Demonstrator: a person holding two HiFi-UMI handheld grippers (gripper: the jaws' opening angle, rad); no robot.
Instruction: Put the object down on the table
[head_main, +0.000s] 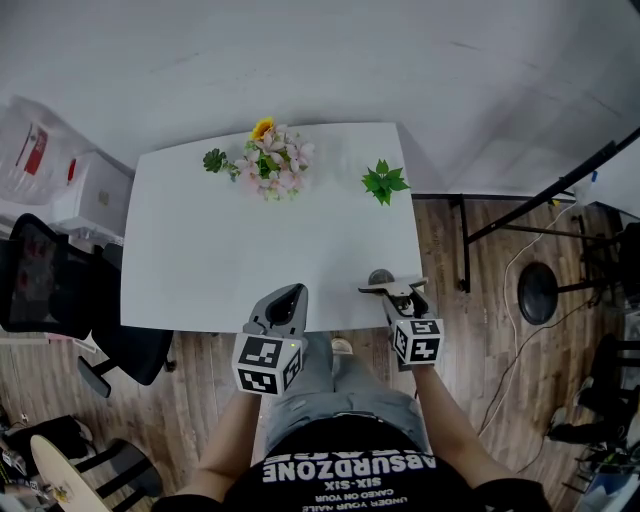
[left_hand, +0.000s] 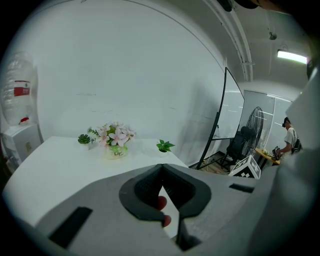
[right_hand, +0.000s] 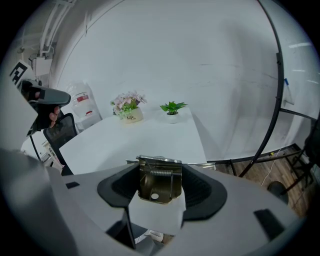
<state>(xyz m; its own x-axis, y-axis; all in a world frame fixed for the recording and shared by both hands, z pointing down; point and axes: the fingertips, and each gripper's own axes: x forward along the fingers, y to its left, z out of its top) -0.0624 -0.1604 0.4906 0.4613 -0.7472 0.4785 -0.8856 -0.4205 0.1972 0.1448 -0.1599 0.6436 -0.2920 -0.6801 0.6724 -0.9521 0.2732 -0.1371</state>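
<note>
The right claw pinches a brass-coloured folded metal clip with a coil spring across its top. Its dark pads press against both sides of the clip, and a flat silvery plate caps the far end. In the head view this clip sits over the near right corner of the white rectangular surface, just inside the edge. Whether it touches the top cannot be told. The left claw is pressed together at its tip with nothing between the pads. In the head view it hangs over the near edge, beside the right claw and apart from it. At the far side stands a bouquet of pink and white flowers with one yellow bloom. A small dark green rosette plant sits just to its left, and a small bright green leafy plant is well to its right.
</note>
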